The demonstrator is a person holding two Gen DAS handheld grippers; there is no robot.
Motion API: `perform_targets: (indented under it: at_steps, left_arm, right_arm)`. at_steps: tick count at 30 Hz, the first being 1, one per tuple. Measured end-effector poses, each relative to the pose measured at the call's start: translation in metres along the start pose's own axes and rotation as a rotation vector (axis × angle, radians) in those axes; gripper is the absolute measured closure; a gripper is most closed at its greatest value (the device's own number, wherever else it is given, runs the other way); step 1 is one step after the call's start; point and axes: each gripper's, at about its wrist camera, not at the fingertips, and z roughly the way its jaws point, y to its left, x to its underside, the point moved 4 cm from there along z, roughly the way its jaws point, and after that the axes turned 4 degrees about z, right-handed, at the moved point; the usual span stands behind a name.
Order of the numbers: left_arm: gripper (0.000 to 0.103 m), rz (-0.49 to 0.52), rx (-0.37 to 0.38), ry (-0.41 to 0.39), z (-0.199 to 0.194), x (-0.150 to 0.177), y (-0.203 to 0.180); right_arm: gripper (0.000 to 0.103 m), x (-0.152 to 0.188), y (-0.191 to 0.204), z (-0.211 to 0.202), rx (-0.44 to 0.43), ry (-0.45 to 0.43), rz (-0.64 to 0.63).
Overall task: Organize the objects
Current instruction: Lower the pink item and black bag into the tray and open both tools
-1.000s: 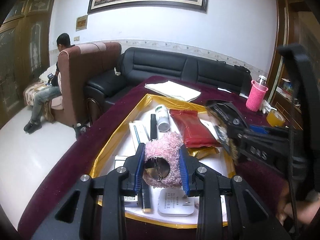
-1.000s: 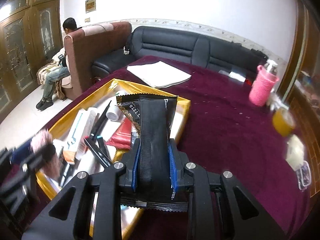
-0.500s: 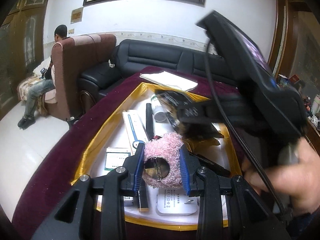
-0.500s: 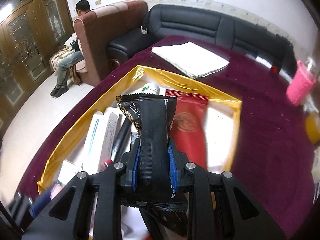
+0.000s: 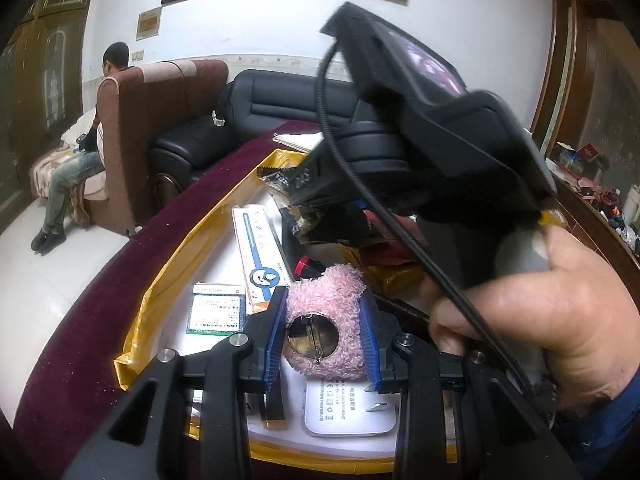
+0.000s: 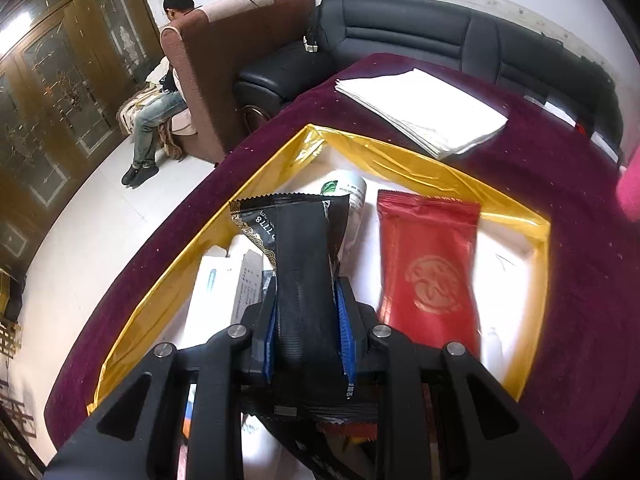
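Moved: right gripper (image 6: pixel 306 314) has swung in from the 3 o'clock side over the gold-rimmed tray (image 6: pixel 404 164) and tipped downward; it now fills the upper right of the left wrist view. Left gripper (image 5: pixel 323 334) has hardly shifted.
Left gripper: pinching the pink fuzzy hair clip (image 5: pixel 326 322), blue pads pressed into the fluff on both sides, round metal clasp facing the camera. Held above the tray's near end, over a white charger box (image 5: pixel 348 408).
Tray, 9 o'clock side: green-and-white card box (image 5: pixel 216 312) and long white-and-blue tube box (image 5: pixel 262 256) lie flat, close together.
Right gripper: clamped on the black sachet (image 6: pixel 298 264), pads squeezing its middle so it creases; top seam sticks up and fans out at 12 o'clock.
Tray, under right gripper: white bottle (image 6: pixel 348 192) at 12 o'clock behind the sachet, red sachet (image 6: pixel 428 272) just beside at 3 o'clock, flat on the white tray floor.
Right hand: person's hand (image 5: pixel 532 304) with cable (image 5: pixel 360 184) crosses close over the left gripper's 2 o'clock side.
Risk 1: the two grippers are close over one tray; lowering both at once could knock them together or snag the cable.
Risk 2: black sachet released here likely lands on the bottle or overlaps the red sachet, leaving a pile, not order.
Risk 3: fluff is soft and compressible; clip may twist or slip if the left gripper jolts.
Risk 4: tray is crowded, so free floor for either item is scarce.
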Motion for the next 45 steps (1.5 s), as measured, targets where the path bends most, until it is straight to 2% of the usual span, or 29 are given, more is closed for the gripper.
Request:
perform_targets:
  at_steps: [6,14,16,19,23,26,28,32,39,41,43,45]
  left_arm:
    - [0.075,0.012,-0.012,0.000,-0.002,0.001,-0.005]
    - [0.065,0.019,-0.025,-0.003,-0.008,0.001,-0.011]
    - [0.057,0.019,-0.026,-0.008,-0.009,0.001,-0.012]
    - [0.050,0.026,-0.026,-0.015,-0.012,0.001,-0.014]
    - [0.040,0.052,-0.032,-0.053,-0.018,-0.002,-0.020]
    - [0.030,0.065,-0.044,-0.080,-0.021,-0.004,-0.019]
    - [0.024,0.066,-0.039,-0.099,-0.024,-0.004,-0.020]
    - [0.011,0.083,-0.045,-0.151,-0.031,-0.009,-0.019]
    - [0.005,0.156,-0.086,-0.183,-0.030,-0.010,-0.027]
    - [0.005,0.174,-0.100,-0.198,-0.032,-0.010,-0.030]
    - [0.005,0.184,-0.114,-0.209,-0.034,-0.010,-0.031]
    - [0.005,0.194,-0.125,-0.216,-0.036,-0.010,-0.033]
  right_arm:
    - [0.080,-0.009,0.001,0.009,0.017,0.009,-0.008]
    - [0.070,-0.006,0.001,0.012,0.017,0.044,-0.008]
    - [0.057,-0.006,-0.001,0.007,0.015,0.037,-0.001]
    - [0.048,-0.005,-0.002,-0.006,0.025,0.004,-0.014]
    - [0.044,-0.002,0.000,-0.021,0.055,-0.034,-0.039]
    - [0.035,0.000,-0.002,-0.035,0.079,-0.078,-0.041]
    - [0.025,0.002,-0.008,-0.044,0.081,-0.110,-0.026]
    - [0.023,0.005,-0.021,-0.058,0.070,-0.140,0.022]
    - [0.022,0.035,-0.053,-0.102,0.112,-0.233,0.049]
    - [0.022,0.051,-0.064,-0.120,0.148,-0.281,0.056]
    - [0.017,0.073,-0.076,-0.141,0.190,-0.347,0.051]
    - [0.016,0.095,-0.088,-0.157,0.263,-0.386,0.055]
